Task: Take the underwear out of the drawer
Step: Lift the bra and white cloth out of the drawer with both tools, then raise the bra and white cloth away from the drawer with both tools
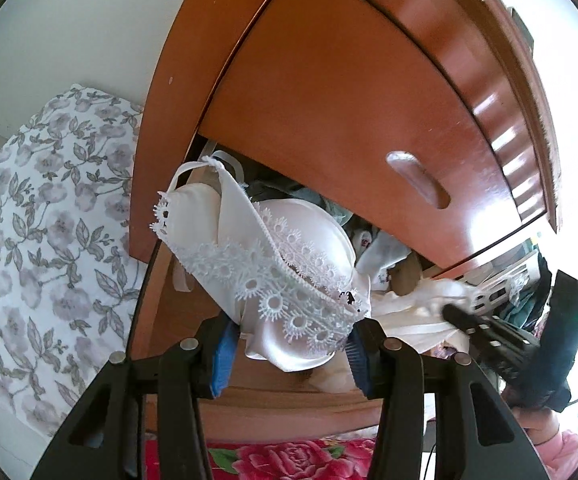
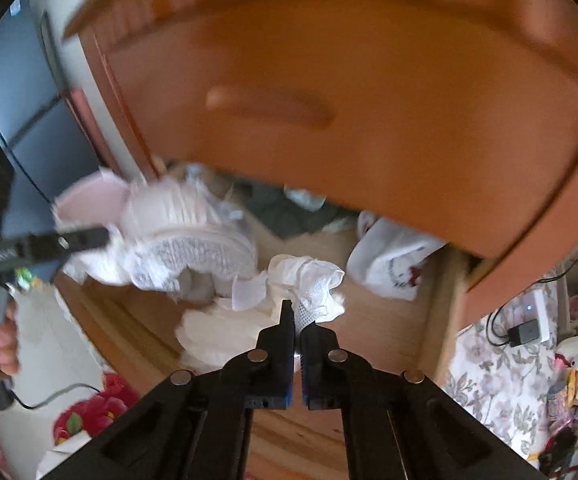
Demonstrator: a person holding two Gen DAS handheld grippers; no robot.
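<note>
Left gripper (image 1: 289,344): jaws clamp the white lace bra (image 1: 273,264), lifted above the open drawer (image 2: 389,340).
Right gripper (image 2: 298,316): jaws pinch white mesh underwear (image 2: 309,284).

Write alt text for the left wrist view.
The left gripper clamps a white satin bra with lace trim, lifted above an open wooden drawer of jumbled clothes. The right gripper reaches in at right; a floral bedsheet lies left.
</note>
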